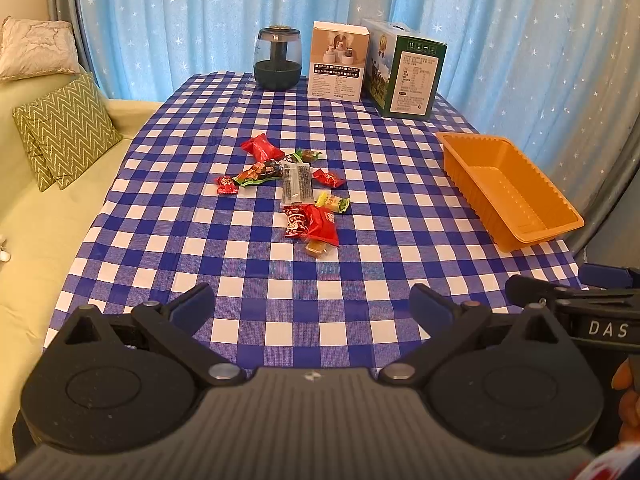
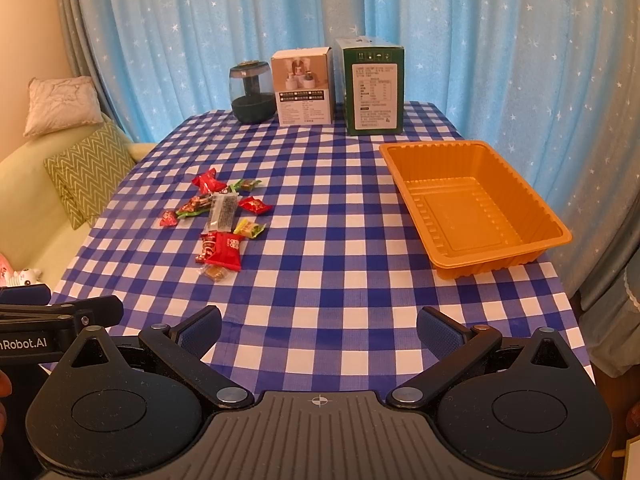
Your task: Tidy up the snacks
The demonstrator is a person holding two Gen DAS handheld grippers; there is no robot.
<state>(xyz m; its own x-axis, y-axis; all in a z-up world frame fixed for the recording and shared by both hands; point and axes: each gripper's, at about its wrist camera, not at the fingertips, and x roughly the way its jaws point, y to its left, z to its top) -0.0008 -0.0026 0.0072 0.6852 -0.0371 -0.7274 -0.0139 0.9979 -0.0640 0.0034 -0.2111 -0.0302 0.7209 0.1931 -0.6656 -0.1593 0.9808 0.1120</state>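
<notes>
Checked cloth covers our table. We hold the left gripper and right gripper low at the near edge, jaws spread and empty. Ahead lie the snacks (loosely heaped); the orange tray waits ahead-right, likely to receive them.

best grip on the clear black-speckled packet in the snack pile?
Judging by its pose, grip the clear packet across its narrow width, coming straight down with the open left gripper. It lies flat, long axis running away from the gripper, and its near end looks less crowded than the far end, which touches the green-ended wrapper.
</notes>
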